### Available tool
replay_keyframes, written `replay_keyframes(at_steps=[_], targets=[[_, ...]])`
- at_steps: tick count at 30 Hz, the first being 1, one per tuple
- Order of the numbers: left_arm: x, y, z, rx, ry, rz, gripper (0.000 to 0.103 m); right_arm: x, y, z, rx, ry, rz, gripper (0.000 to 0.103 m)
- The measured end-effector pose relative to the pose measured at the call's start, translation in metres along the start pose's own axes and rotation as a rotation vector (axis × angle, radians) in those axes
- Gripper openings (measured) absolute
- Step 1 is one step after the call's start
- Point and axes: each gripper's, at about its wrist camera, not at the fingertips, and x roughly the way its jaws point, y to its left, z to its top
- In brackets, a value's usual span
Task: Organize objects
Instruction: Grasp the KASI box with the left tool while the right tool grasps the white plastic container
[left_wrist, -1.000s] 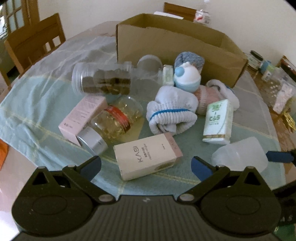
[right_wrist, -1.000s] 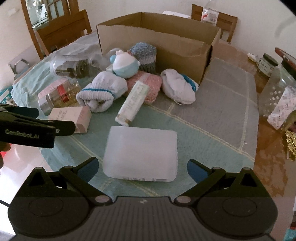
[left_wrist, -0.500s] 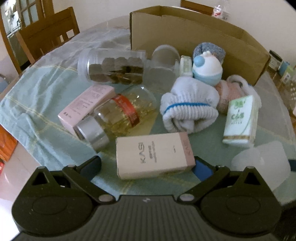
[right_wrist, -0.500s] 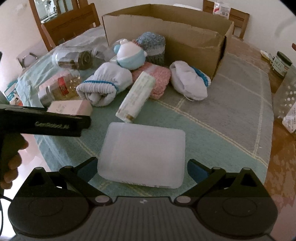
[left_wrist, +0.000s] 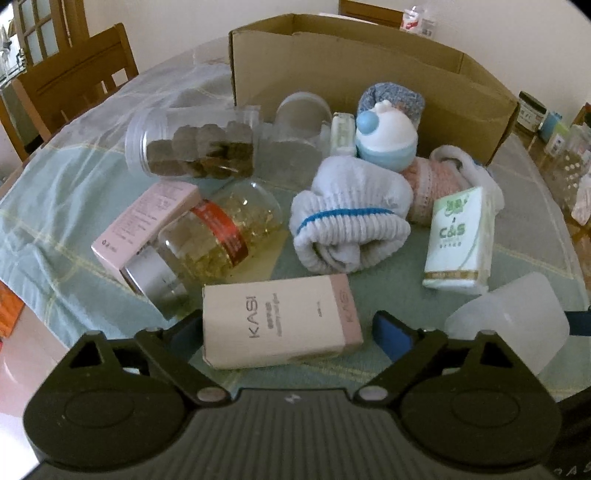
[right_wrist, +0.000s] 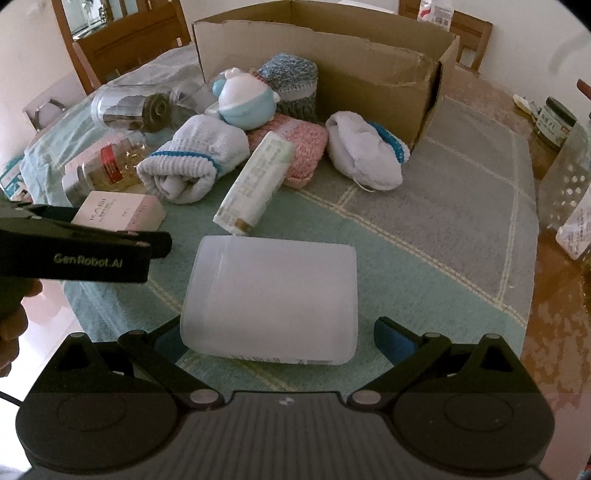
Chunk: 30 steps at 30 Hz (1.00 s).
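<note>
1. Closing around the KASI box (left_wrist: 280, 320), the left gripper (left_wrist: 286, 332) has its jaws on either side of the box's short ends; the box lies flat on the bench cloth (left_wrist: 388, 273), and a gap shows between its pink end and the blue pad there, so the pads are not pressing yet.
2. From the right wrist view, the left gripper (right_wrist: 122, 243) reaches in from the left edge, pitched down toward the bench, with a person's hand (right_wrist: 14, 314) on its handle at the lower left.
3. The right gripper (right_wrist: 273, 341) also points steeply down, jaws spread wide on either side of a frosted plastic container (right_wrist: 269, 302) lying flat on the cloth; the pad on the right side stands clear of it, and the other is partly hidden behind its corner.
4. Just beyond the KASI box lie a glass jar with a red label (left_wrist: 207, 240), a pink carton (left_wrist: 144, 221) and a rolled white sock with a blue stripe (left_wrist: 351, 221).
5. A C&S tissue pack (left_wrist: 458, 240) lies to the right of the sock, near the frosted container (left_wrist: 513, 321).
6. Further out are a clear jar of brown pieces (left_wrist: 192, 147), a white-and-blue round toy (left_wrist: 388, 140) and knitted items, all in front of the open cardboard box (left_wrist: 369, 74).
7. Wooden chairs (left_wrist: 74, 81) stand past the bench edge.
</note>
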Motion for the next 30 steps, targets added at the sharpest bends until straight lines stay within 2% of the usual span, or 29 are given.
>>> replay_keyframes(at_steps=[2,14,18,20,30], targets=[[-0.001,0.001,0.001,0.009,-0.008,0.006,0.082,0.001,0.001,0.001,0.001,0.000,0.002,0.103],[0.000,0.005,0.006,0.047,0.012,-0.015,0.082,0.012,0.013,0.014,-0.011,0.002,0.007,0.103],[-0.002,0.006,0.007,0.060,0.020,-0.027,0.082,0.011,0.010,0.017,-0.003,0.008,0.002,0.096],[-0.003,0.004,0.009,0.080,0.022,-0.033,0.082,0.010,0.008,0.018,-0.007,0.010,-0.008,0.088],[-0.017,-0.005,0.024,0.171,0.045,-0.087,0.082,-0.002,-0.011,0.025,-0.024,0.047,0.051,0.087]])
